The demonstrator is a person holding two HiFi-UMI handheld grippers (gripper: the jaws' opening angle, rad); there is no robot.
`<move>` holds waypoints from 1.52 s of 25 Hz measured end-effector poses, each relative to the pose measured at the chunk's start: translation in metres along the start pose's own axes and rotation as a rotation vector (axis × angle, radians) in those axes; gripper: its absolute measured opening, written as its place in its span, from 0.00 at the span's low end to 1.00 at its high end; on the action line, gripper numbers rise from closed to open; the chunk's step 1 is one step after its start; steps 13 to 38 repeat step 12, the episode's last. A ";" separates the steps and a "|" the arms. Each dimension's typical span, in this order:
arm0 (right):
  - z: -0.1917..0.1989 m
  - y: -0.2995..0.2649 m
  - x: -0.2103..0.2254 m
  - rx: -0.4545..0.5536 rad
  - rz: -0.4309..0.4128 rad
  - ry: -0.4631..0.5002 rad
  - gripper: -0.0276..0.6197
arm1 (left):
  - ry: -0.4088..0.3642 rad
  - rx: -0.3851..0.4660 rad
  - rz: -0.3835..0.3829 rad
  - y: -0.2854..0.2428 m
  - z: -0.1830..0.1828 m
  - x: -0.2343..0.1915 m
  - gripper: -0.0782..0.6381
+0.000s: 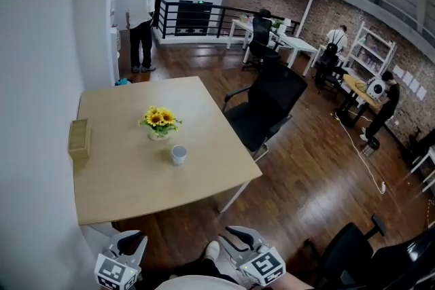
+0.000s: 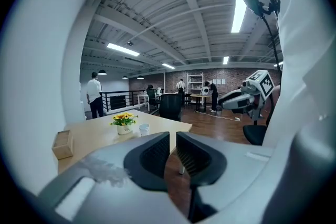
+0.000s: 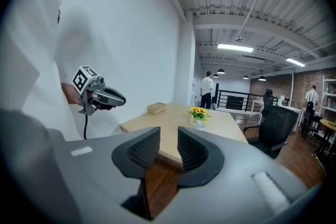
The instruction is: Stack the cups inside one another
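1. Left gripper: jaws slightly parted, nothing between them; held short of the table.
2. Cup: upright on the table, just in front of the sunflower pot; only one visible.
3. Right gripper: jaws parted, empty. The cup lies ahead, well apart; neither gripper is clearly nearer.

Left gripper sat at lower left of head view, right gripper at lower centre. Both pointed forward, slightly down; jaws narrowly apart, empty.
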State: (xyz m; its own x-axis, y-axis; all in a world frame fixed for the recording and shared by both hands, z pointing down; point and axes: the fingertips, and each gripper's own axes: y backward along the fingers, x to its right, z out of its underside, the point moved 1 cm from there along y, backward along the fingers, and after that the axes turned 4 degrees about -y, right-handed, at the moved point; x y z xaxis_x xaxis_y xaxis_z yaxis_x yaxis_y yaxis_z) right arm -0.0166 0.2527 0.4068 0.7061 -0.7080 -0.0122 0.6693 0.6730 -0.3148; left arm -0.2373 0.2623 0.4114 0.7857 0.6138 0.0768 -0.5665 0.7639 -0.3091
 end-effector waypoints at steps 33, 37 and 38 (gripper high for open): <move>0.000 -0.001 0.012 -0.017 0.060 0.033 0.21 | -0.037 0.030 0.089 -0.032 0.008 -0.002 0.18; 0.000 -0.001 0.012 -0.017 0.060 0.033 0.21 | -0.037 0.030 0.089 -0.032 0.008 -0.002 0.18; 0.000 -0.001 0.012 -0.017 0.060 0.033 0.21 | -0.037 0.030 0.089 -0.032 0.008 -0.002 0.18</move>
